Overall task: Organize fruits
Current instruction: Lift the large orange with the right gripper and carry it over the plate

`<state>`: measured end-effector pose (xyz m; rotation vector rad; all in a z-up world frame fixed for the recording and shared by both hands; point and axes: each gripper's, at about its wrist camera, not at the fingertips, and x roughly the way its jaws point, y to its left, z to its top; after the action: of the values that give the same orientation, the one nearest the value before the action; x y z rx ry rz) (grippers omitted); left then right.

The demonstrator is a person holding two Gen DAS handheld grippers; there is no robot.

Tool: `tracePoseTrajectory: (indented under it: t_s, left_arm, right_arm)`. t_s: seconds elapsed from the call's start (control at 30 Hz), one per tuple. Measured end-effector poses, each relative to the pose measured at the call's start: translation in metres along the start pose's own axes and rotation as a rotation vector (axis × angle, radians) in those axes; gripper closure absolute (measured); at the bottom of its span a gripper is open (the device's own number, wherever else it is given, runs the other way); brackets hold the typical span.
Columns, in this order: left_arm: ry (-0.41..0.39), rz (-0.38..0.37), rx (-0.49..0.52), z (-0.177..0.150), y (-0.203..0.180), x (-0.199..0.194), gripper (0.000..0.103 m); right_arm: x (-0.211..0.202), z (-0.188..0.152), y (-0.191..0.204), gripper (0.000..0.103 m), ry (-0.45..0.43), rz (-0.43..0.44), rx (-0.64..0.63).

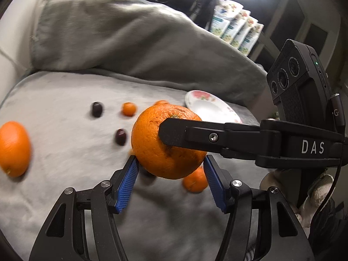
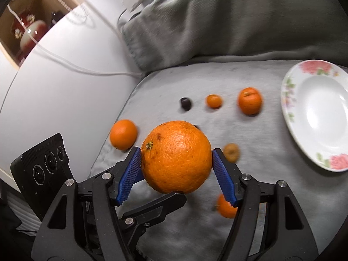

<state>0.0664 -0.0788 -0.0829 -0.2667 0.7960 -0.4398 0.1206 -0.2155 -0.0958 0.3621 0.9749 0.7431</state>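
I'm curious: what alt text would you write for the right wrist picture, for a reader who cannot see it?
A large orange is clamped between the blue pads of the right gripper, above a grey blanket. Smaller fruits lie scattered on the blanket, and an empty flowered plate sits at the right.

Two fisheye views, each from a camera mounted on a hand-held gripper, look forward and downward along blue-padded fingers, very close to one large round orange (image 1: 168, 143) (image 2: 177, 156). The left view faces toward a white floral-rimmed plate (image 1: 196, 101) at its right; the right view sees that plate (image 2: 289, 100) at its right too. Both share a somewhat blurred grey fleece blanket (image 1: 65, 163) (image 2: 271, 184).
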Motion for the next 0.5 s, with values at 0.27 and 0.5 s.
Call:
tracePoseTrajectory:
  t_s: [0.27, 0.5]
  left_arm:
    - [0.012, -0.057, 0.069, 0.016, -0.037, 0.026, 0.042]
    - [0.040, -0.109, 0.101, 0.023, -0.059, 0.049, 0.042]
  right_arm:
    - [-0.040, 0.003, -0.033, 0.033, -0.077, -0.046, 0.064]
    - [-0.065, 0.004, -0.062, 0.033, -0.118, -0.098, 0.099]
